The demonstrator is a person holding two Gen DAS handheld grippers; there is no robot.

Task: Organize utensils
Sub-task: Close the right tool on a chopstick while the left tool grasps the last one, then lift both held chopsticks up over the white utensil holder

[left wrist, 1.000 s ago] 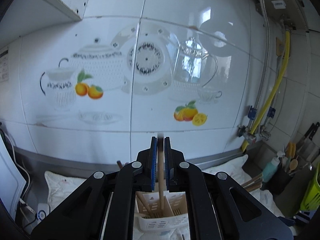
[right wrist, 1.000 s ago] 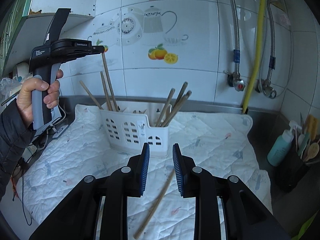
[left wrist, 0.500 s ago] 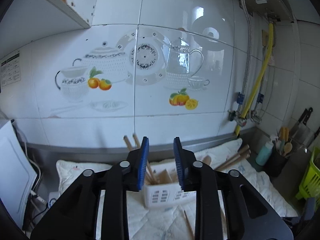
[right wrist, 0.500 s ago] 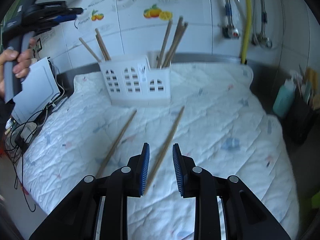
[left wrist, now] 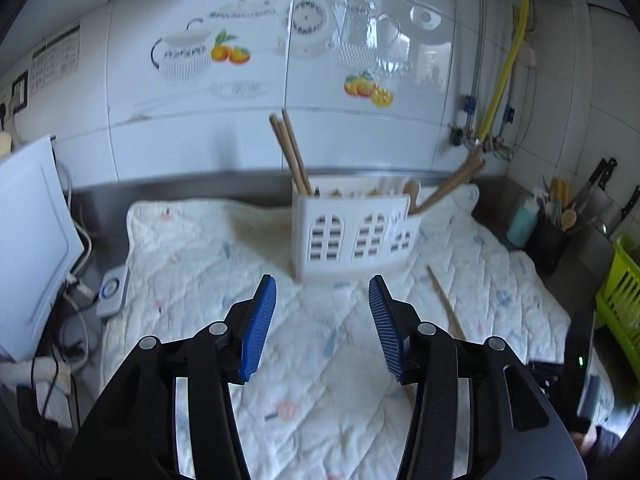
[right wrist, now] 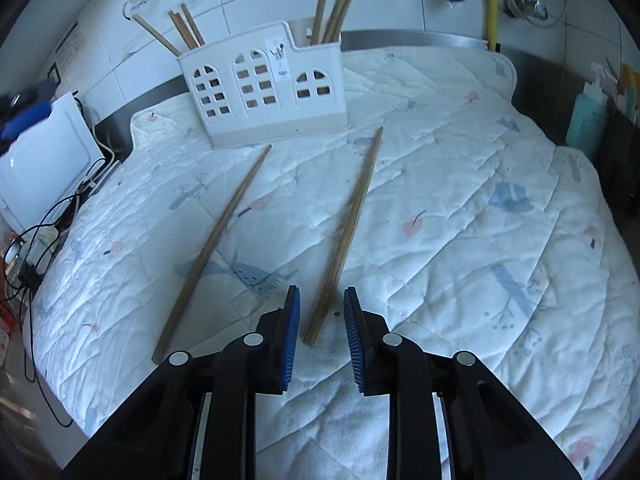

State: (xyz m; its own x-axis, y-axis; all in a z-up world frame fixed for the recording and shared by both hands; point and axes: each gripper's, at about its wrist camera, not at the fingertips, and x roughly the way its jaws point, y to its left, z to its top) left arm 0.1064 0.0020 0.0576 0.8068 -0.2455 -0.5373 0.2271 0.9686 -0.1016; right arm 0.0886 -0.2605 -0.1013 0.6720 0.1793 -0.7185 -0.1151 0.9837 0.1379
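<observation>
A white plastic utensil holder [right wrist: 262, 92] with arched cut-outs stands on a quilted white mat [right wrist: 460, 208] and holds several wooden chopsticks. It also shows in the left wrist view [left wrist: 354, 232]. Two loose chopsticks lie on the mat: one on the left [right wrist: 214, 250] and one in the middle [right wrist: 346, 234]. My right gripper [right wrist: 319, 300] is open, low over the mat, with the near end of the middle chopstick between its fingers. My left gripper [left wrist: 322, 290] is open wide and empty, above the mat in front of the holder.
A white board [left wrist: 28, 240] and cables [right wrist: 44, 236] lie left of the mat. A teal bottle [left wrist: 522, 222], a dark utensil pot [left wrist: 554, 240] and a green rack [left wrist: 618, 300] stand at the right. A tiled wall with a yellow pipe [left wrist: 502, 68] is behind.
My left gripper let go of a chopstick into the holder, opened wide and pulled back and down. My right gripper dropped toward the mat and now straddles the middle chopstick's end.
</observation>
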